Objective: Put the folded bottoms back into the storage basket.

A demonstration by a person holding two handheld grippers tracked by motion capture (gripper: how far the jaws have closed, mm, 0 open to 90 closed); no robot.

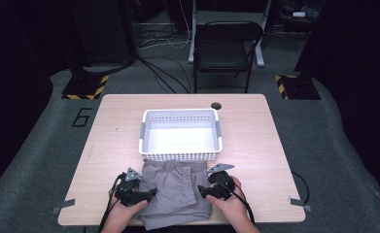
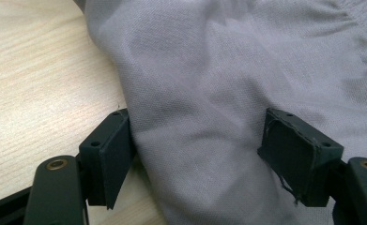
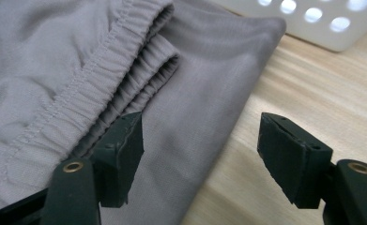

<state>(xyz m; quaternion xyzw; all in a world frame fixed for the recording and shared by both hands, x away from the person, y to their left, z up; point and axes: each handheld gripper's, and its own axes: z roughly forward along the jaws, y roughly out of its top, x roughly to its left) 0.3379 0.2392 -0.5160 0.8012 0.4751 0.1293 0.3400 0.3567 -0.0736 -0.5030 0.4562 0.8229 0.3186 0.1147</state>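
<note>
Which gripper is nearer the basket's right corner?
Right. The right gripper sits just below the white basket near its right front corner; the left gripper lies toward the basket's left side, on the grey garment.

Basket [image 1: 181, 154] sits mid-table [image 1: 255, 141], folded shorts [image 1: 175, 187] just before it, chair [image 1: 226, 46] behind

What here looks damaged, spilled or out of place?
Only one small thing: the pad on the left gripper looks frayed, with loose threads hanging from its right finger pad. The folded grey garment and white basket look orderly.
</note>
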